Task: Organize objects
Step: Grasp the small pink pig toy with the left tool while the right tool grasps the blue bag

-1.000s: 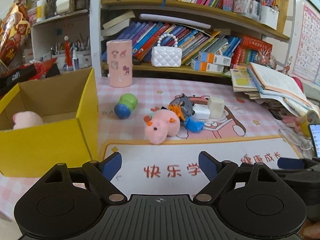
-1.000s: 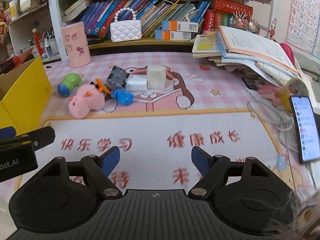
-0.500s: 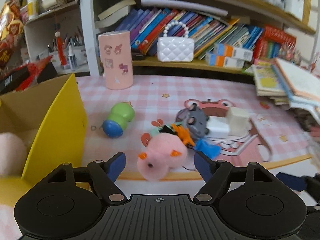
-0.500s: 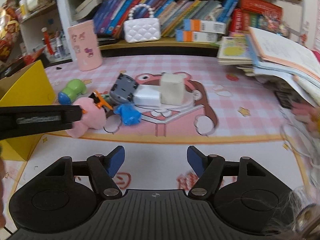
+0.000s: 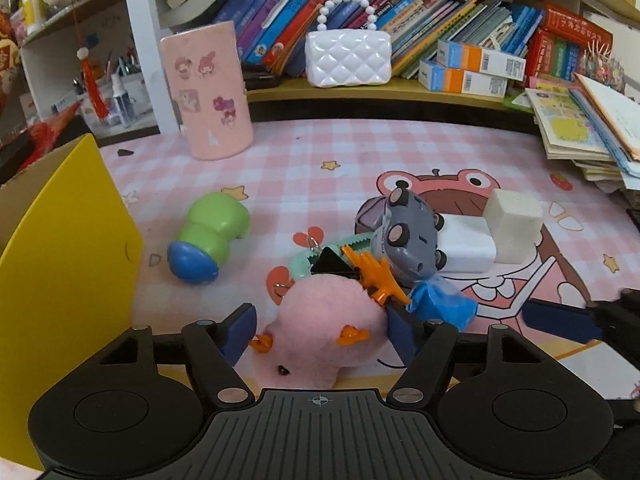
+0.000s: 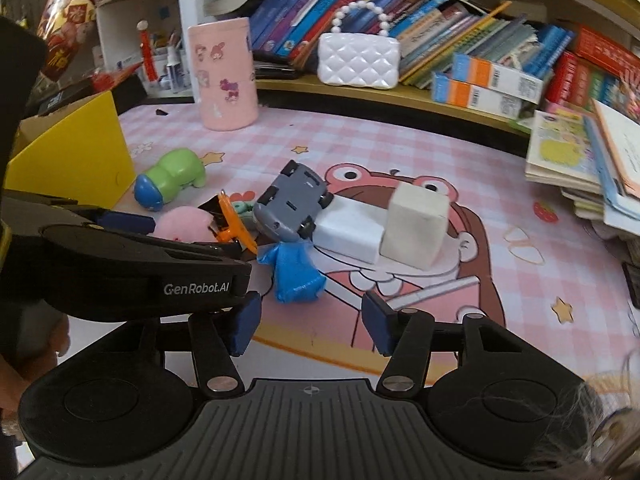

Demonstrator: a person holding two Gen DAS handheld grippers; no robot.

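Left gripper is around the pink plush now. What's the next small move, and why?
Probably close the left gripper. Its open fingers sit on either side of the pink plush toy, with a gap visible at the left pad, so nothing is gripped. The yellow box stands open just to the left, a likely place to drop it.

- The left tool (image 5: pixel 322 330) stood open around the pink plush (image 5: pixel 332 320).
- A yellow box (image 5: pixel 76 248) sat left; a green toy (image 5: pixel 208 236) lay on the desk (image 5: pixel 320 148).
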